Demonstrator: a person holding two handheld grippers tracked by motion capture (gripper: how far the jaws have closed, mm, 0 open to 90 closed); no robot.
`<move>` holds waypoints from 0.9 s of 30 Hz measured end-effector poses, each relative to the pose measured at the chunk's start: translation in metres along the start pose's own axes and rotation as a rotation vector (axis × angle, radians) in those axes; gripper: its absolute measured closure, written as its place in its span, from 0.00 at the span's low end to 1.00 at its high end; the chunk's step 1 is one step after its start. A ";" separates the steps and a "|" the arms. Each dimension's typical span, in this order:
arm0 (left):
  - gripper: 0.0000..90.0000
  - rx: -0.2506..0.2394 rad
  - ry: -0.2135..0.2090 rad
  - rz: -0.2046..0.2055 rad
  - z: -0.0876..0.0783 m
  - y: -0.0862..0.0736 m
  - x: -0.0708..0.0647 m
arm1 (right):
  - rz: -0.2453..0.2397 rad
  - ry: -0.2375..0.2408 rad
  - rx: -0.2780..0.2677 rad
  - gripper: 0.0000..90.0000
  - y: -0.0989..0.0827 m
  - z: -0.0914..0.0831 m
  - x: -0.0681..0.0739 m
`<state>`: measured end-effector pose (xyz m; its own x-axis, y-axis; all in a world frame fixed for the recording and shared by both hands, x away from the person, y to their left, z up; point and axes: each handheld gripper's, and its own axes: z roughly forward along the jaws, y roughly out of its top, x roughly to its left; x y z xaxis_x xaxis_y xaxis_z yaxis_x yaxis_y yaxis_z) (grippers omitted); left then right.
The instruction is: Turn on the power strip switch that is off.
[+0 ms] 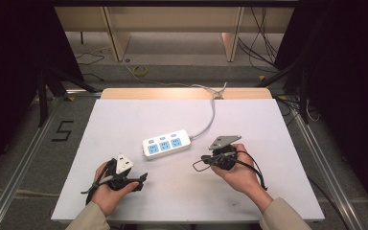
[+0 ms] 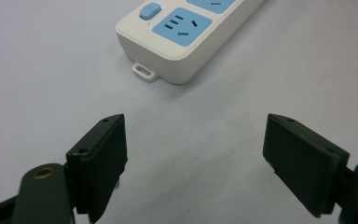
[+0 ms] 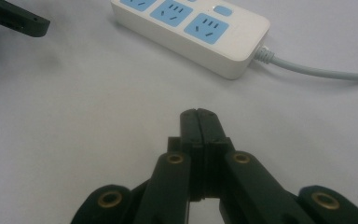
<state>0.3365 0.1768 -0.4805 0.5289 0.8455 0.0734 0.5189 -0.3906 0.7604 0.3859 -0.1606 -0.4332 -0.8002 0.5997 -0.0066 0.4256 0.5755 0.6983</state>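
Power strip (image 1: pixel 166 144) lay mid-tabletop (image 1: pixel 124 120), long axis left-right, far side of both tongs; left tongs (image 1: pixel 141 179) apart, right tongs (image 1: pixel 197 166) pressed together, empty, about equally near.

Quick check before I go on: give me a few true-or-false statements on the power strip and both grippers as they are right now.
1. The left gripper has its fingers wide apart, nothing between them. True.
2. The right gripper is clamped on the power strip. False: its fingers are shut on nothing, short of the strip.
3. The strip has three blue sockets. True.
4. The strip's cord runs toward the person. False: it leads to the table's far edge.
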 end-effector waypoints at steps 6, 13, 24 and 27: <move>0.24 -0.001 0.002 0.000 0.000 0.000 0.000 | 0.002 0.003 0.006 1.00 0.004 0.005 0.001; 0.24 0.002 0.000 0.003 0.000 0.000 0.000 | 0.005 0.007 0.015 1.00 0.010 0.009 0.001; 0.24 0.005 -0.003 0.006 0.000 0.000 -0.001 | -0.008 0.017 0.038 1.00 0.023 0.018 0.002; 0.24 0.003 -0.002 0.009 0.000 0.000 -0.001 | -0.014 0.022 0.043 1.00 0.026 0.020 0.003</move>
<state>0.3361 0.1761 -0.4801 0.5349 0.8412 0.0795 0.5157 -0.3996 0.7579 0.4031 -0.1322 -0.4292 -0.8150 0.5794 -0.0001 0.4318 0.6074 0.6668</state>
